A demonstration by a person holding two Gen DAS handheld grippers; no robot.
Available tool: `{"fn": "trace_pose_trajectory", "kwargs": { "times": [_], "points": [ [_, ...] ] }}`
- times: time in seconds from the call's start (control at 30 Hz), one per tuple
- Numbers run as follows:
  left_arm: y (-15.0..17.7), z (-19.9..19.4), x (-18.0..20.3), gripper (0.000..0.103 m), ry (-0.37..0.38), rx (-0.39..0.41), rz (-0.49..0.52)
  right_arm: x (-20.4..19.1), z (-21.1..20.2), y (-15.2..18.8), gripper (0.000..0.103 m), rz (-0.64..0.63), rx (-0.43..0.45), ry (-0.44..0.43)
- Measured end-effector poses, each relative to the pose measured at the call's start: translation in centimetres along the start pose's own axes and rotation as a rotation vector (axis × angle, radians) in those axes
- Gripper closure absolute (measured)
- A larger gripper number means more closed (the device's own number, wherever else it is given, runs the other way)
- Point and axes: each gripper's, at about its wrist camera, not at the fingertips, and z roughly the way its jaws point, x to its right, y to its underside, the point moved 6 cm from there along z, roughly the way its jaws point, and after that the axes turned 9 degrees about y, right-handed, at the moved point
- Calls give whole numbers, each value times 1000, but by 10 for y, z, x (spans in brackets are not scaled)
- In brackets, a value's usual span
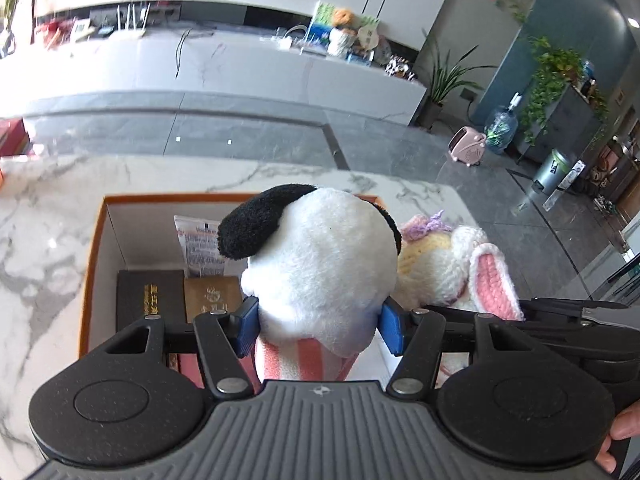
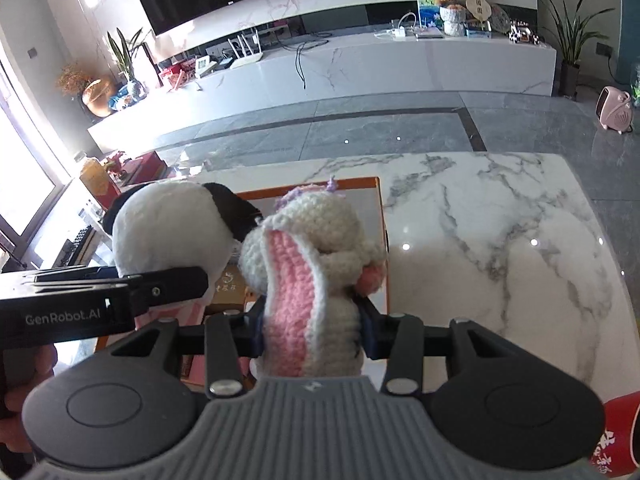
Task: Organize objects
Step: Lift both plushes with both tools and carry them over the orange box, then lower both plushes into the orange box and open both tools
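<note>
At the far left, the white marble-patterned desk (image 1: 48, 216) carries an open cardboard box with an orange rim and white inner walls (image 1: 105, 216). Inside the box, from left to right, lie a flat black case with gold lettering (image 1: 150, 292), a brown case with a gold emblem (image 1: 212, 294), and, behind them, a white printed tube (image 1: 198, 244) leaning on the back wall. Above the box the left claw (image 1: 318, 322) is closed about the neck of a white plush dog with black ears and a pink-and-white striped body (image 1: 320, 256), its blue pads (image 1: 247, 326) pressing the fur from both sides, so the toy hangs over the box's middle. Just to its right, touching it, is a cream crocheted rabbit with pink-lined ears and a lilac bow (image 2: 316, 240), clamped in the right claw (image 2: 312, 330), whose fingers squeeze the toy's lower body; it hangs over the box's right edge. Right of the box the desk lies bare, and a red printed container (image 2: 618, 436) shows at the lower right corner.
</note>
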Motion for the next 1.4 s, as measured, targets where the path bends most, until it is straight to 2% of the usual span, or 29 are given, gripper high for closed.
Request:
{"fn": "trace_pose_trajectory", "kwargs": {
  "times": [0.17, 0.37, 0.57, 0.77, 0.97, 1.1, 1.17, 1.23, 1.27, 1.3, 1.33, 1.37, 1.4],
  "points": [
    [9, 24, -19, 34, -6, -52, -36, -9, 47, 5, 57, -51, -67, 50],
    [18, 40, -33, 34, 0, -100, -78, -14, 85, 13, 57, -98, -130, 94],
    [26, 40, -45, 34, 7, -122, -115, -26, 92, 15, 57, -193, -137, 154],
    [27, 38, -47, 34, 11, -118, -121, -38, 98, 27, 56, -267, -174, 169],
    [24, 38, -47, 34, 10, -122, -125, -37, 97, 28, 51, -288, -195, 164],
    [23, 38, -46, 34, 7, -123, -122, -34, 89, 23, 44, -285, -182, 152],
    [24, 38, -46, 34, 7, -123, -121, -33, 84, 19, 44, -286, -172, 135],
    [23, 38, -46, 34, 6, -122, -116, -32, 80, 17, 53, -292, -175, 118],
    [22, 37, -45, 34, 7, -121, -114, -32, 80, 16, 68, -297, -183, 108],
    [21, 37, -44, 34, 8, -119, -112, -32, 82, 17, 76, -300, -194, 102],
    [20, 36, -43, 34, 10, -115, -108, -32, 83, 18, 79, -303, -204, 98],
    [18, 34, -41, 34, 13, -112, -103, -32, 86, 19, 87, -307, -211, 101],
    [17, 33, -40, 34, 17, -109, -96, -32, 88, 21, 91, -314, -217, 106]
  ]
}}
